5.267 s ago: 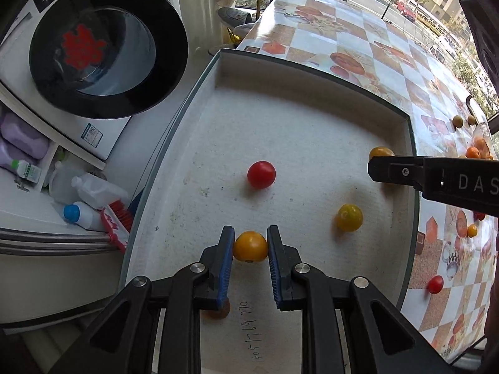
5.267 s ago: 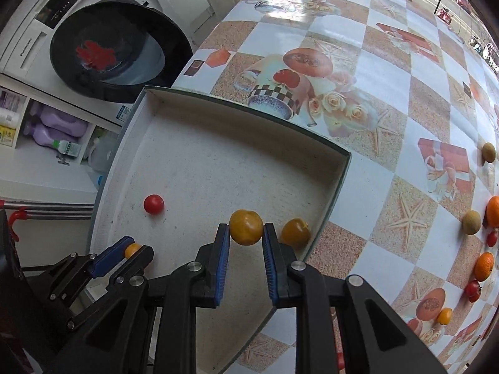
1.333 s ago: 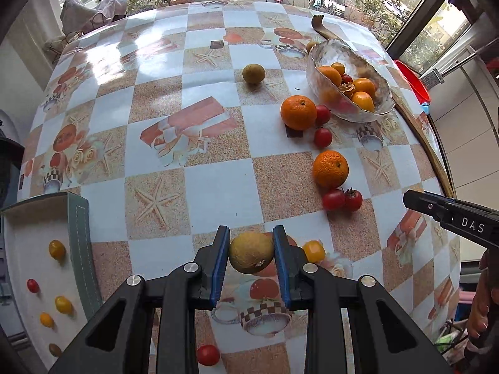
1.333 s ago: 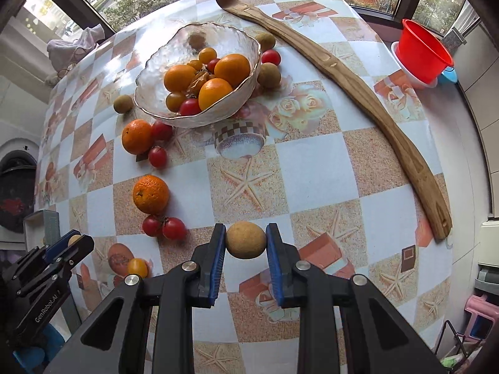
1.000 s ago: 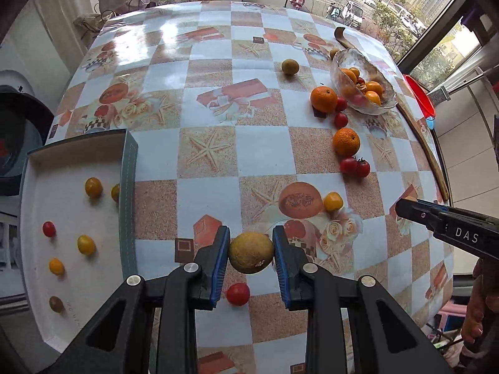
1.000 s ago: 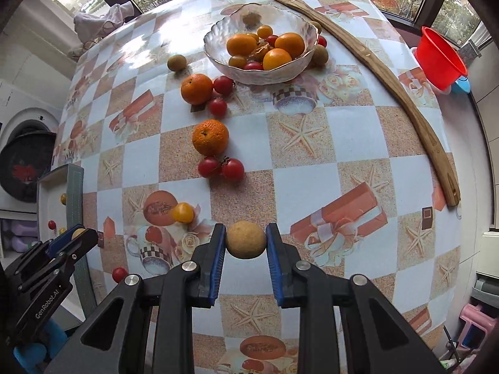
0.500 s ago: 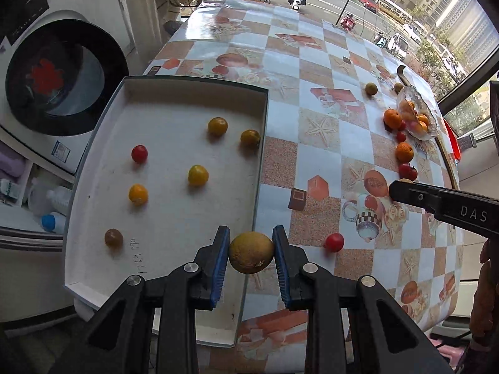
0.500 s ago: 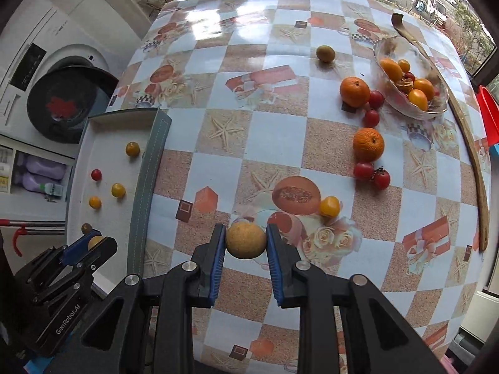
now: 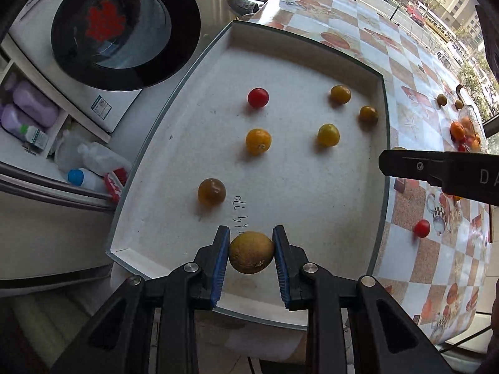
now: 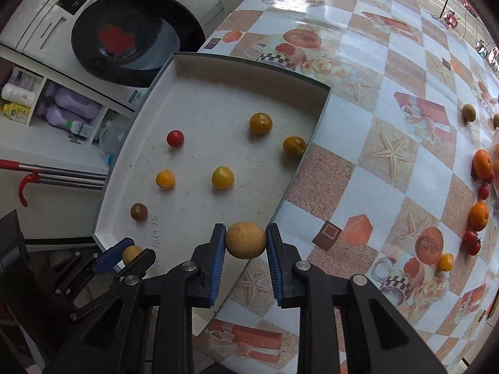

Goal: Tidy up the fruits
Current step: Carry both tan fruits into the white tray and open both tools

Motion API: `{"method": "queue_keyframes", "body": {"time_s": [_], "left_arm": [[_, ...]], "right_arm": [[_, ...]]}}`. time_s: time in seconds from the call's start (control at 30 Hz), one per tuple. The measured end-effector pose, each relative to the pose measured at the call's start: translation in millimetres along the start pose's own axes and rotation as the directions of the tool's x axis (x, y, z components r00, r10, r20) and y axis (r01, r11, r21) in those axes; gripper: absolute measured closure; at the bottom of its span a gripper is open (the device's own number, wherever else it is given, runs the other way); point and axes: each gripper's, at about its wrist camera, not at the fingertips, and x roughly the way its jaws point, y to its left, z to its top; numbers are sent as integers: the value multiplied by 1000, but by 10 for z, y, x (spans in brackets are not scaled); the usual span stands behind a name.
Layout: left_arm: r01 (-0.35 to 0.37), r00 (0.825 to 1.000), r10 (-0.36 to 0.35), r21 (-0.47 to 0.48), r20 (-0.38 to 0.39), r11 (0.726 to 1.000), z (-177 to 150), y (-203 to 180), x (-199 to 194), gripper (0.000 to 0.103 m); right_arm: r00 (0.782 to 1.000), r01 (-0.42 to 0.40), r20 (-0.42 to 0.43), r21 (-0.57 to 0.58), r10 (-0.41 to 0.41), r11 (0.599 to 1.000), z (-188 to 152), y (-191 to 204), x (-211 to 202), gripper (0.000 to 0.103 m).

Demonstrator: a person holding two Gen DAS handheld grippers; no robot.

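My left gripper (image 9: 251,252) is shut on a round yellow-brown fruit (image 9: 251,251), held above the near end of a white tray (image 9: 312,199). My right gripper (image 10: 245,240) is shut on a similar tan round fruit (image 10: 245,240), held over the tray's near right rim (image 10: 291,184). The tray holds several small tomatoes: a red one (image 9: 258,97), an orange one (image 9: 258,141), a yellow one (image 9: 328,135) and a brown one (image 9: 211,191). The left gripper also shows at the lower left of the right wrist view (image 10: 132,254). The right gripper's finger (image 9: 436,171) crosses the right side of the left wrist view.
The tray sits on the left end of a table with a checked cloth (image 10: 389,162). Oranges (image 10: 482,163) and red tomatoes (image 10: 471,238) lie far right. A loose red tomato (image 9: 421,228) lies right of the tray. A washing machine (image 9: 124,28) and bottles (image 9: 93,162) stand beyond the table's left edge.
Both grippers have swung left from the fruit bowl side to the tray, each still holding its fruit. They are now lower and closer to the tray.
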Motion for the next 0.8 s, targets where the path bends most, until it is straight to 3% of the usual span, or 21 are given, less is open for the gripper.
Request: {"method": "queue_keyframes", "body": {"time_s": [0.47, 0.67, 0.7, 0.77, 0.8], "left_arm": [[-10, 1000, 10, 9, -20, 1000, -1, 43, 162, 73], [-51, 998, 52, 26, -38, 998, -18, 9, 214, 72], [-56, 998, 58, 33, -36, 998, -26, 10, 213, 68], [-75, 997, 75, 34, -9, 997, -44, 15, 170, 22], [-83, 996, 82, 36, 20, 996, -52, 21, 125, 21]], "right_arm": [[996, 56, -68, -68, -60, 996, 159, 162, 452, 74], [993, 71, -93, -94, -80, 993, 141, 216, 576, 73], [993, 65, -94, -99, -75, 993, 140, 221, 576, 71], [993, 58, -97, -110, -69, 992, 153, 248, 589, 54], [994, 49, -90, -116, -60, 992, 154, 257, 571, 51]]}}
